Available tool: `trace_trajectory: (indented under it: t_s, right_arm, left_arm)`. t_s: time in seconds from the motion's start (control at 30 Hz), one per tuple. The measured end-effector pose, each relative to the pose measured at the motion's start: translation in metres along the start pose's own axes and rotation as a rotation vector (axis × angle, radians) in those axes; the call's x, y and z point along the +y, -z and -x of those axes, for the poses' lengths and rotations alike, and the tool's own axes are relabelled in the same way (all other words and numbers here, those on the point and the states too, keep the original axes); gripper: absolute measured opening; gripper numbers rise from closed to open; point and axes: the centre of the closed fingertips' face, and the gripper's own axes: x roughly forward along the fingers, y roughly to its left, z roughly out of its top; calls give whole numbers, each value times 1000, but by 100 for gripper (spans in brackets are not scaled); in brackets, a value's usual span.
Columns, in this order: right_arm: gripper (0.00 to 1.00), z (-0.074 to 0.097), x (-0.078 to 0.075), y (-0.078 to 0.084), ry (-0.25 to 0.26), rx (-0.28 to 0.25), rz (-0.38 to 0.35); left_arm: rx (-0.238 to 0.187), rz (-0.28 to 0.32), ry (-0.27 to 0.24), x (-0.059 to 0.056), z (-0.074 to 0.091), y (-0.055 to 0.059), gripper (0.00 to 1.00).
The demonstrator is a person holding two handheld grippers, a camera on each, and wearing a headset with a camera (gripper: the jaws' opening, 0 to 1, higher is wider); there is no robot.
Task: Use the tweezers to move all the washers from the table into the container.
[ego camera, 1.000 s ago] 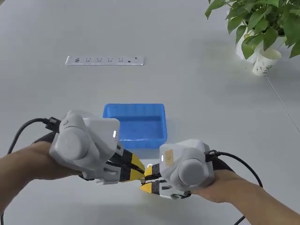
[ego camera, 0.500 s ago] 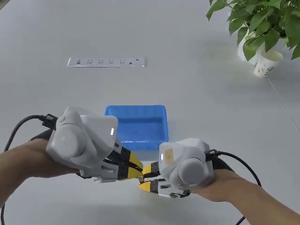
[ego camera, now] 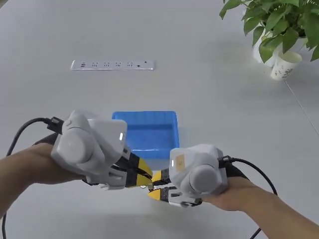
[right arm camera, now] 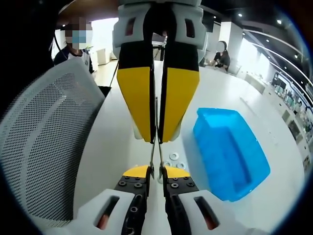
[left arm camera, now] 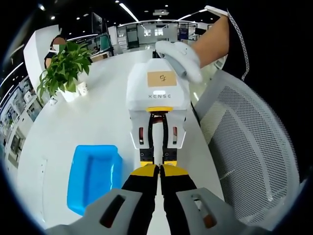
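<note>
My two grippers meet tip to tip just in front of the blue container (ego camera: 147,130). In the right gripper view, thin metal tweezers (right arm camera: 155,139) run between the yellow jaws of the left gripper (right arm camera: 157,132) and down into my right gripper (right arm camera: 156,172). Both sets of jaws are shut on them. A few small washers (right arm camera: 173,157) lie on the white table below the tips, beside the container (right arm camera: 230,152). In the left gripper view my left gripper (left arm camera: 160,169) points straight at the right gripper (left arm camera: 158,154). From the head view the left gripper (ego camera: 143,177) and right gripper (ego camera: 155,188) hide the tweezers and washers.
A white power strip (ego camera: 113,64) lies at the back left. At the back right stand a potted plant (ego camera: 276,22) and a paper cup (ego camera: 282,64). A mesh office chair (left arm camera: 244,152) stands at the table's near edge. People are in the background.
The left gripper has shifted slightly, and its yellow jaws sit closer against the right gripper's tips. The right gripper stays almost where it was.
</note>
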Motion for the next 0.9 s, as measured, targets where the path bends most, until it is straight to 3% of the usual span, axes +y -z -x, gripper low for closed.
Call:
trace_trajectory:
  t_s: [0.9]
  right_arm:
    - [13, -5, -5, 5, -4, 2, -13]
  left_arm:
    - [-4, 8, 5, 10, -4, 2, 6]
